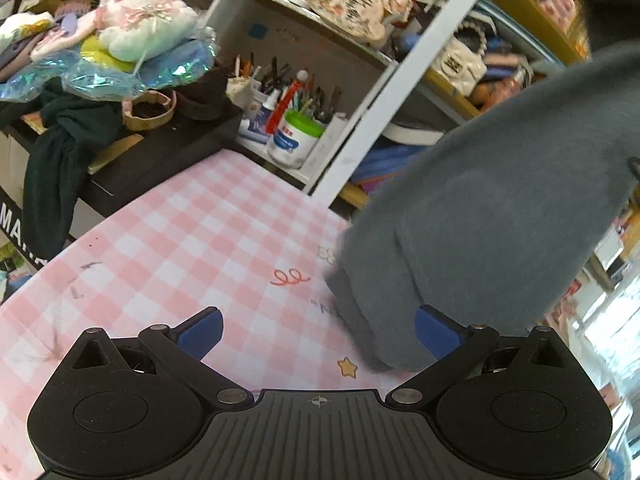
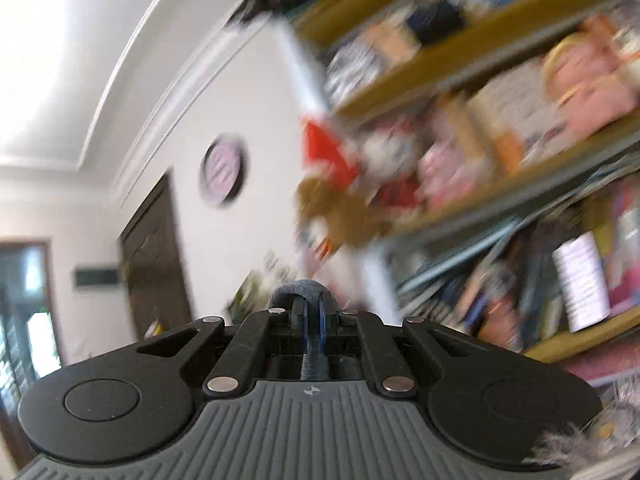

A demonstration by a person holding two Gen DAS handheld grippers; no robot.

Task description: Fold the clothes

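A grey garment (image 1: 492, 216) hangs from the upper right down to the pink checked tablecloth (image 1: 192, 248) in the left wrist view; its lower end touches the cloth. My left gripper (image 1: 318, 334) is open, low over the table, its right blue pad (image 1: 436, 336) against the garment's lower edge. My right gripper (image 2: 314, 316) is shut on a fold of the grey garment (image 2: 300, 286), raised high and pointing at the shelves; the view is blurred.
Shelves (image 1: 400, 68) crowded with toys and jars stand behind the table. A cup of pens (image 1: 296, 136) and a dark box (image 1: 160, 152) with a dark green cloth (image 1: 56, 168) sit at the far edge. A door (image 2: 156, 264) and a wall clock (image 2: 222, 170) are in the right wrist view.
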